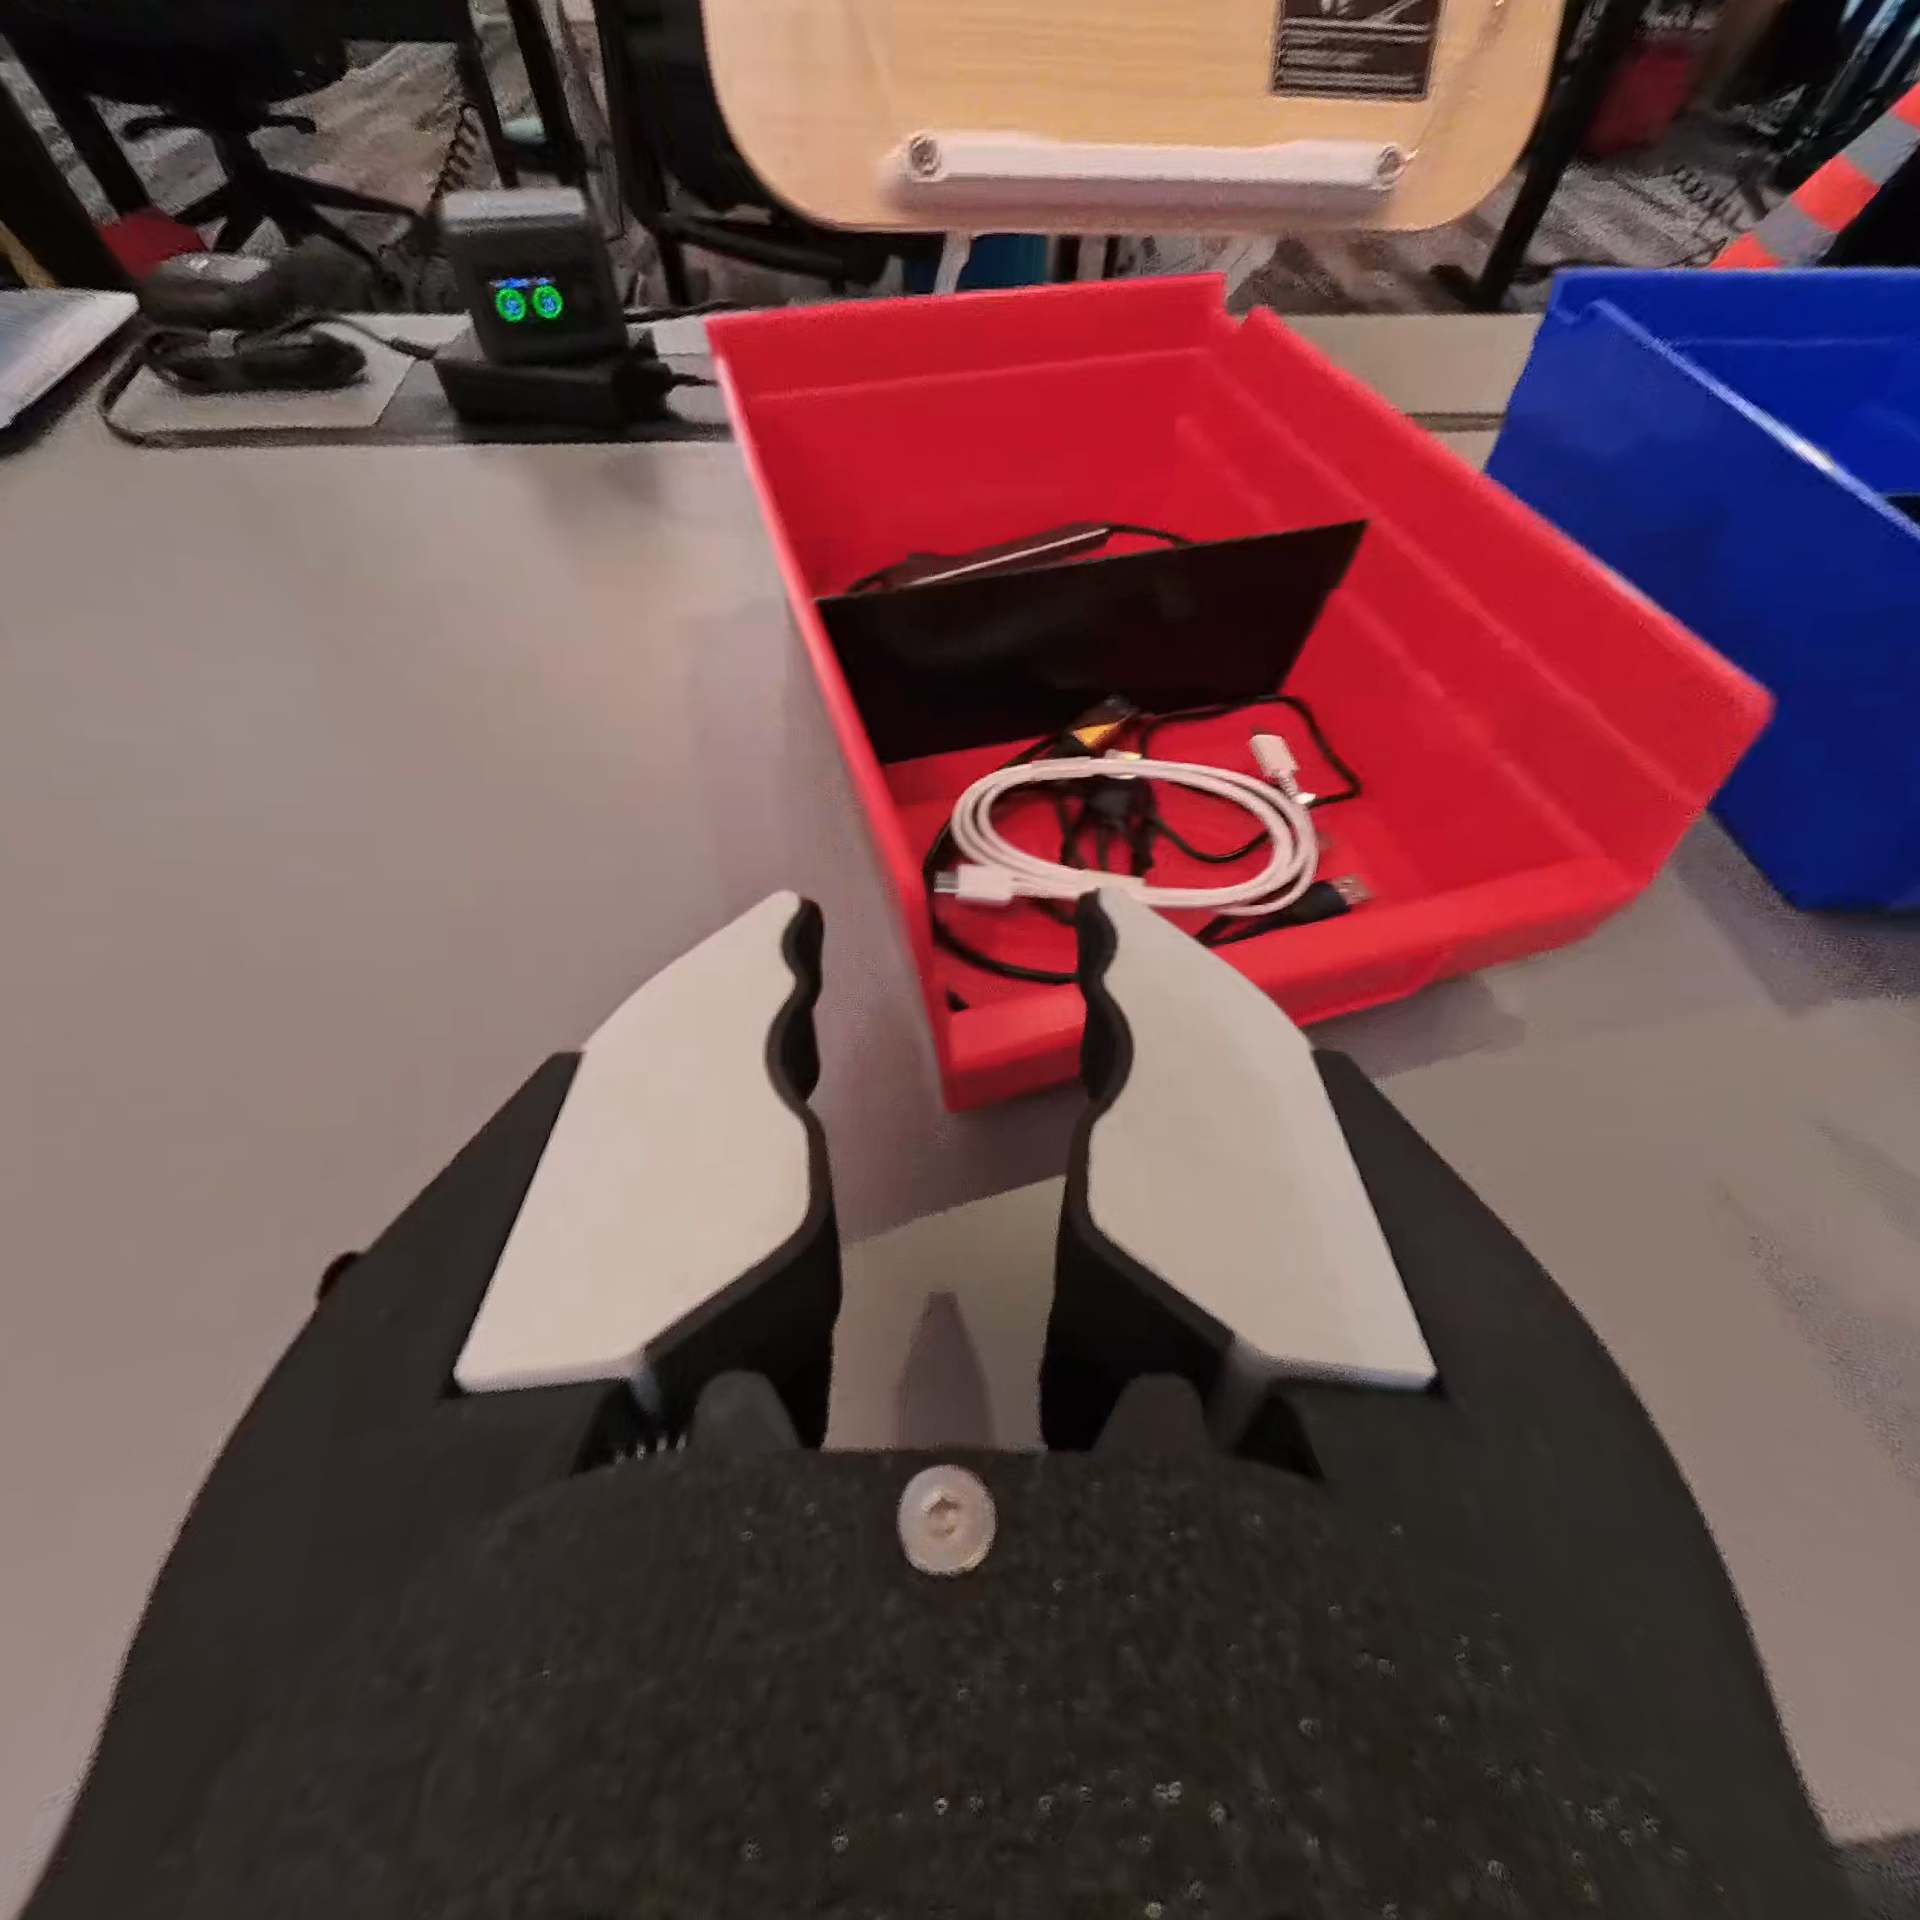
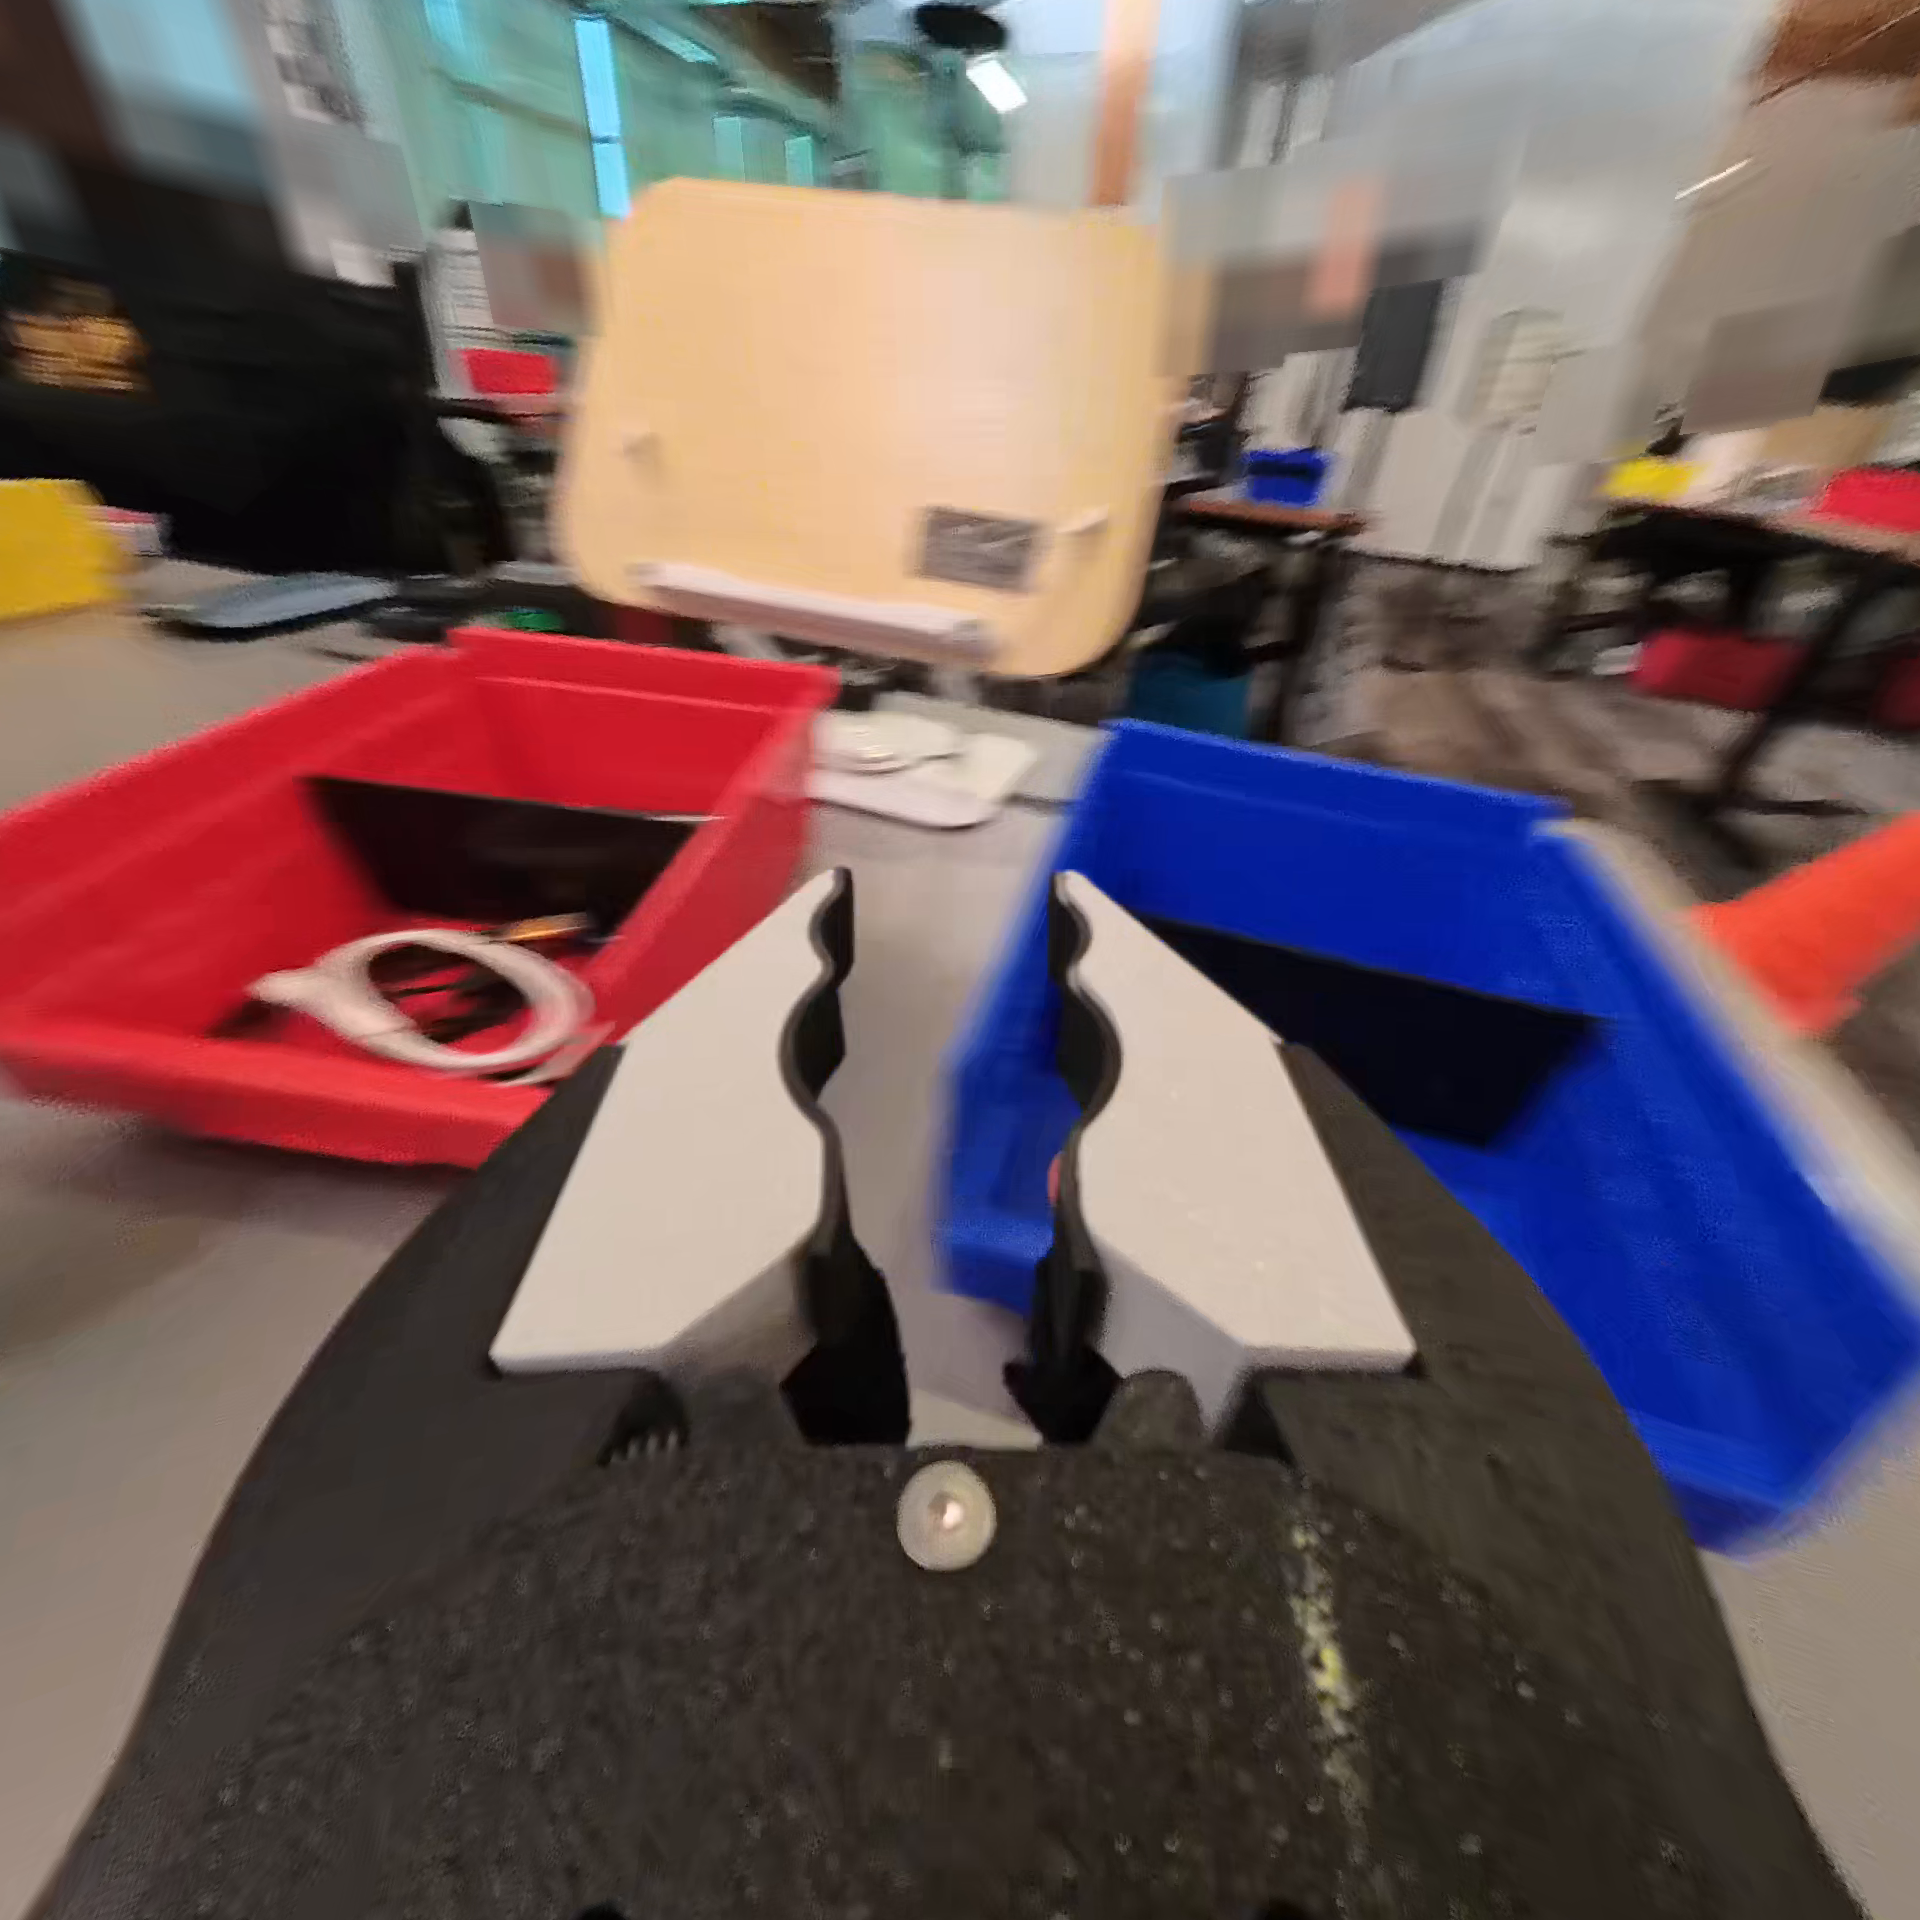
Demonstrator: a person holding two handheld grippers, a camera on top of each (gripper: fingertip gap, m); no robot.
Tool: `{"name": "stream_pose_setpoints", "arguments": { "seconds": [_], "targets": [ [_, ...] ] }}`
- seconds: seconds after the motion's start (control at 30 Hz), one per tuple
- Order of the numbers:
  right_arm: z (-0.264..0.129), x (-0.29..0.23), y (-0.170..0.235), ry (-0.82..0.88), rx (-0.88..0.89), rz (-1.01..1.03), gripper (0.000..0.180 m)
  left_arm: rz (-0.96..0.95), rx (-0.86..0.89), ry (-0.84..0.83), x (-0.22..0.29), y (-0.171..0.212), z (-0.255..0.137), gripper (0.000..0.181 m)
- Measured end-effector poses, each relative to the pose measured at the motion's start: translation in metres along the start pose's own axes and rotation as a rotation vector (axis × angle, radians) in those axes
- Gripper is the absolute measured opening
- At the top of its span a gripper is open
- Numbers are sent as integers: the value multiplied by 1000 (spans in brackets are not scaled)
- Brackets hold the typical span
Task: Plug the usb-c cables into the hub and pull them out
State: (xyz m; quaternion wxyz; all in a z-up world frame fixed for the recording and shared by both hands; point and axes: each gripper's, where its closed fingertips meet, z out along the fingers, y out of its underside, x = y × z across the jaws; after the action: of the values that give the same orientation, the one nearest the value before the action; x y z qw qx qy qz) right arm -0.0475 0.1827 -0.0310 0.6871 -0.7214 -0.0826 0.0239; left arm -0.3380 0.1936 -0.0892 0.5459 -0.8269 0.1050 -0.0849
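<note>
Cables first: white USB cable [image 1: 1132, 831] coiled among black leads in the red bin [image 1: 1662, 665] on the desk [image 1: 364, 727]. Left gripper [image 1: 948, 920] and right gripper [image 2: 951, 894] both gape, empty. Next, I'd say, dip in and pinch a plug.

A coiled white cable [image 1: 1132, 831] and tangled black cables [image 1: 1226, 821] lie loose in the red bin's [image 1: 1507, 644] near compartment; a dark device [image 1: 987, 561] lies behind the black divider [image 1: 1081, 634].
</note>
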Motion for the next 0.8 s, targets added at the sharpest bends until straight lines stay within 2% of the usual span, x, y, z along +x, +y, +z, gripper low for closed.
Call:
{"name": "stream_pose_setpoints", "arguments": {
  "seconds": [0.07, 0.13, 0.2, 0.3, 0.33, 0.37, 0.4, 0.43, 0.63, 0.8],
  "targets": [
    [17, -55, 15, -104, -57, 45, 38, 12, -9, -24, -11, 8, 8, 46],
    [38, -82, 34, -110, -117, 31, 45, 28, -37, -33, -15, 19, 20, 46],
    [59, -82, 51, -32, -165, 24, 48, 3, -66, -5, -12, 29, 32, 44],
    [82, -81, 79, 30, -256, 52, 47, -15, -101, 16, -9, 37, 46, 30],
    [87, -83, 91, 34, -305, 54, 43, -9, -97, 24, -9, 36, 49, 18],
    [90, -93, 95, -12, -319, 68, 30, 6, -89, 32, -9, 35, 51, 11],
    [91, -98, 93, -28, -299, 78, 13, 20, -82, 31, -10, 34, 53, 10],
    [92, -98, 93, -3, -286, 57, 5, 26, -80, 25, -12, 34, 55, 10],
    [82, -120, 82, 117, -306, 60, 2, 118, -80, -38, -44, 25, 52, 3],
    [89, -182, 55, 180, -227, 90, 2, 62, -36, -20, -112, 11, 44, 2]
  ]
}}
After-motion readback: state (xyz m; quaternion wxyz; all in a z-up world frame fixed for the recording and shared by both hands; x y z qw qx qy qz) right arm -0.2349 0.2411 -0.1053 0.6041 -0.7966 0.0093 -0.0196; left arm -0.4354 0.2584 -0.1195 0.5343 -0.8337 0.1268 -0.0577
